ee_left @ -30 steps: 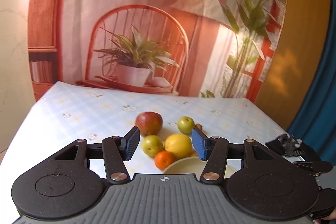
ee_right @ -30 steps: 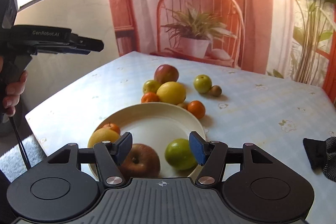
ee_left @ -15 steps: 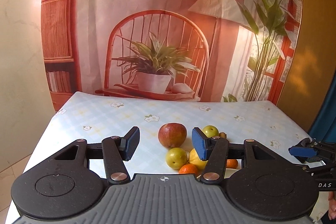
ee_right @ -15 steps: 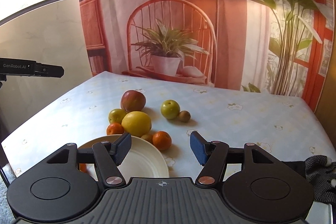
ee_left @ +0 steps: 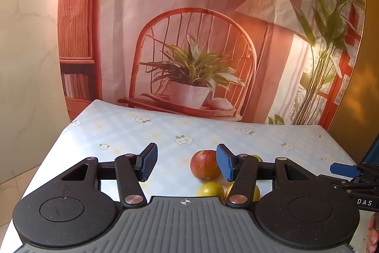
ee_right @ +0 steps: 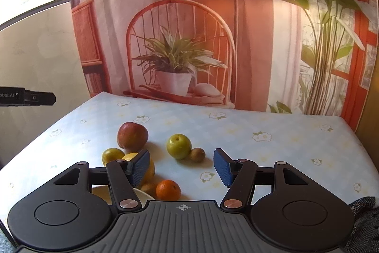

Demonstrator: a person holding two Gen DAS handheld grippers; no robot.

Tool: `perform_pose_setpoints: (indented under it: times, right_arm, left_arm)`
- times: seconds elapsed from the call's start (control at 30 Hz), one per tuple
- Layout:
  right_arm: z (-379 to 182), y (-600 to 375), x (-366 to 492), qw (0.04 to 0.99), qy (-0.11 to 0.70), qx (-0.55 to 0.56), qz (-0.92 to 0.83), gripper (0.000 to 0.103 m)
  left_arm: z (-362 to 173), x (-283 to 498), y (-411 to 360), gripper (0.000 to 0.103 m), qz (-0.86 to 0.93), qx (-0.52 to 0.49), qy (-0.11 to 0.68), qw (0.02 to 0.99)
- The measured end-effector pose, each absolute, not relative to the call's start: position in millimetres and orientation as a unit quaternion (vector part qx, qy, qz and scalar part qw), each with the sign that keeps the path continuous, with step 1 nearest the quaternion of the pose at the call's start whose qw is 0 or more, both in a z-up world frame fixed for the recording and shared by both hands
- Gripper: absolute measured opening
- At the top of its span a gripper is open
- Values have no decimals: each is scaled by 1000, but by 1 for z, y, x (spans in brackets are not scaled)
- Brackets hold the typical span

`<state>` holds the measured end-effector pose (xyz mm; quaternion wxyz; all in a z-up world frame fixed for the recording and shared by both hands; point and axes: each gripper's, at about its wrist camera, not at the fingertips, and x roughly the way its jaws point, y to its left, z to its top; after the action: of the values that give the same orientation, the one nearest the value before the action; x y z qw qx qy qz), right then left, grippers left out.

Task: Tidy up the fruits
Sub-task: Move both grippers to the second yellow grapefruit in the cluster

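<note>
Loose fruit lies on the flowered tablecloth (ee_right: 272, 134): a red apple (ee_right: 132, 136), a green apple (ee_right: 178, 145), a small brown kiwi (ee_right: 197, 154), a yellow-green fruit (ee_right: 112, 155), a big yellow citrus (ee_right: 149, 170) partly behind my left finger, and a tangerine (ee_right: 168, 189). A cream plate's rim (ee_right: 142, 193) peeks out at the bottom. My right gripper (ee_right: 182, 168) hovers open above the fruit, holding nothing. In the left wrist view my left gripper (ee_left: 187, 161) is open and empty, with the red apple (ee_left: 205, 167) and a yellow-green fruit (ee_left: 210, 189) beyond it.
A printed backdrop (ee_right: 189, 27) with a chair and plant hangs right behind the table's far edge. A dark speckled cloth (ee_right: 364, 222) lies at the table's right front. The other gripper's tip (ee_left: 343, 170) juts in at the right of the left wrist view.
Both grippers have drawn back and tilted up: the plate with its fruit slid out of view below, and more backdrop shows. Jaws keep the same gap.
</note>
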<state>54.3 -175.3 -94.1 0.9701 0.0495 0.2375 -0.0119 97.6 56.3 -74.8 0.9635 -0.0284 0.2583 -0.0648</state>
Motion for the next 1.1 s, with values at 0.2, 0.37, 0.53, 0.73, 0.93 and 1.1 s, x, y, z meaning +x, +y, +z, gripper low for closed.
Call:
perform_pose_setpoints:
  times: [0.2, 0.37, 0.53, 0.73, 0.93, 1.1]
  right_arm:
    - [-103, -187, 72, 965, 253, 66, -18, 54]
    - [-108, -179, 99, 960, 277, 28, 7, 54]
    - [-114, -154, 128, 950, 306, -25, 60, 29]
    - [-123, -137, 151, 939, 326, -45, 100, 16]
    - [-132, -122, 160, 932, 336, -61, 125, 15]
    - [-134, -119, 162, 932, 334, -64, 127, 14]
  left_arm:
    - [-81, 118, 62, 58, -73, -31, 281, 956]
    - [-86, 136, 66, 57, -85, -29, 290, 953]
    - [-101, 149, 67, 57, -88, -28, 307, 947]
    - [-119, 154, 61, 48, -125, -34, 325, 937]
    - [-130, 159, 54, 42, -151, -40, 341, 927]
    - [-136, 164, 46, 39, -168, -35, 351, 921]
